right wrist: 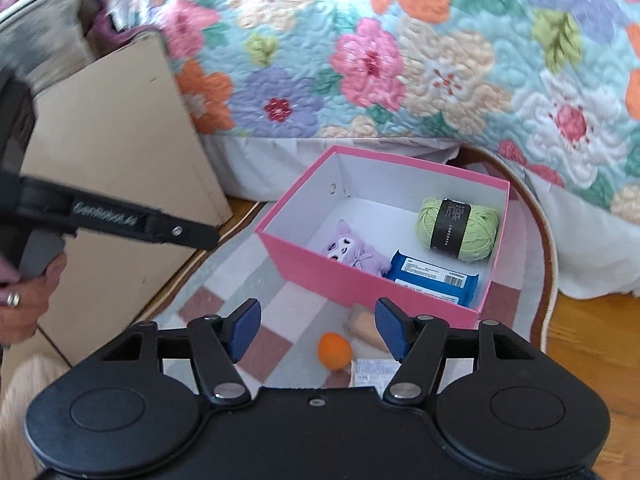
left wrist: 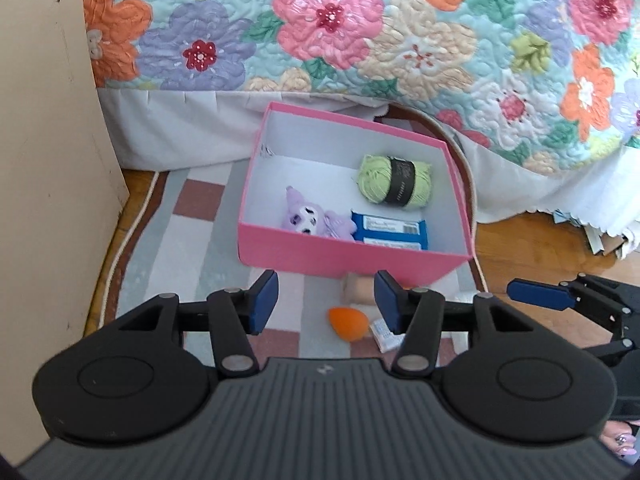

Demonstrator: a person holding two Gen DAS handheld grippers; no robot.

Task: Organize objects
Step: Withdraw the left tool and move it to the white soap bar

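Left wrist view shows your left gripper with its jaws spread and nothing between the pads; they hang above the checked rug. Just beyond the jaws sits the pink box, open at the top, and inside it you have a purple plush toy toward the near left corner, a blue packet just beside it on the right, and a green ball of yarn farther back on the right. Between the jaws and the near wall of the box, on the rug, lie an orange egg-shaped sponge, a beige item touching or nearly touching the box, and a small white sachet partly hidden behind the right pad. Past the box hangs the flowered quilt of the bed. Your right gripper shows at the right edge of this view. From the right wrist view, your right gripper's jaws are likewise spread and empty, above the same sponge, beige item and sachet, with the box just ahead and slightly to the right. To the left of those jaws your left hand holds the left gripper's handle, a ring on one finger.
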